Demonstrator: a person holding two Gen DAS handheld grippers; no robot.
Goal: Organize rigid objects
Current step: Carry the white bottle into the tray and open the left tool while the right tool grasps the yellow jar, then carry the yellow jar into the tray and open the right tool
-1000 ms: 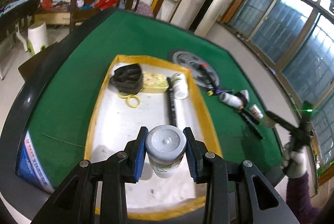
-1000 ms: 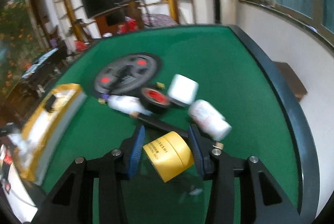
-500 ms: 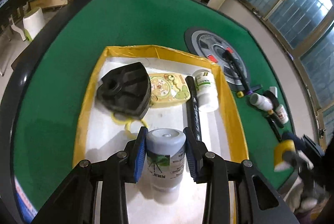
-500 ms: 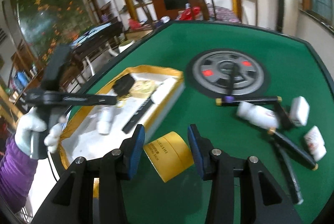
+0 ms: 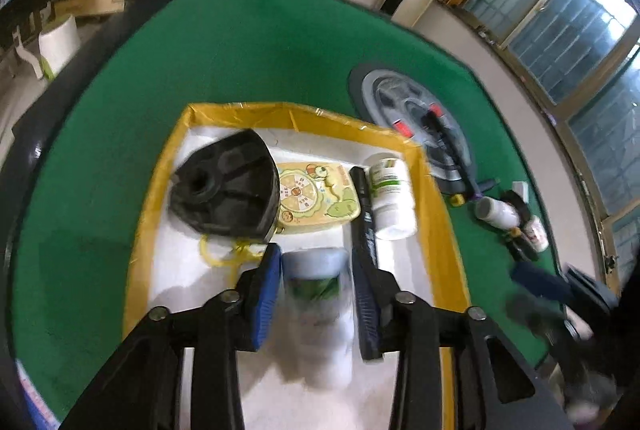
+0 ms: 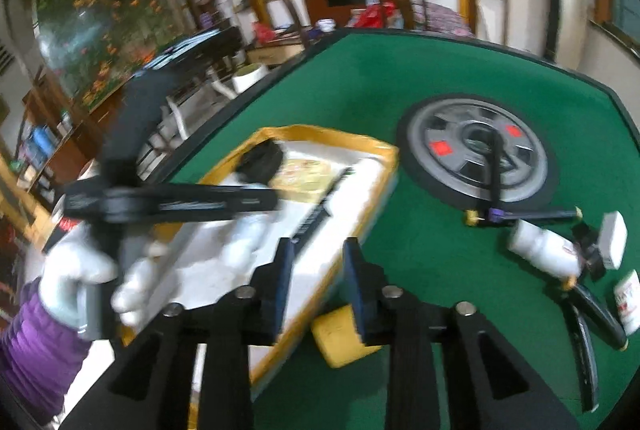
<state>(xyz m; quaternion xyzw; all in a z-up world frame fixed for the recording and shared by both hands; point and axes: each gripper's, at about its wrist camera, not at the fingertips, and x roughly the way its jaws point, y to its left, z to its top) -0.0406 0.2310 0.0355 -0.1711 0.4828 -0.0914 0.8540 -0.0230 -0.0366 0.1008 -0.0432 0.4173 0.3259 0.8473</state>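
My left wrist camera looks steeply down along its black fingers, close over the yellow-rimmed white tray (image 5: pixel 434 205) directly ahead. My right wrist camera faces that same tray (image 6: pixel 384 165) from its side, ahead and left. Both views share the round grey weight plate (image 5: pixel 404 105) (image 6: pixel 476 153) on the green felt table (image 5: pixel 248 45) (image 6: pixel 384 77).

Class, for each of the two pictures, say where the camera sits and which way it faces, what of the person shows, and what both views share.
Left wrist: sits on the left tool, facing down into the yellow-rimmed white tray at a grey-capped bottle between its opening jaws; the right tool shows blurred at right.
Right wrist: sits on the right tool, facing across the green felt table; the yellow tape roll lies below its closing jaws; a white-gloved hand with a purple sleeve holds the left tool.
Shared: tray, table, grey weight plate.
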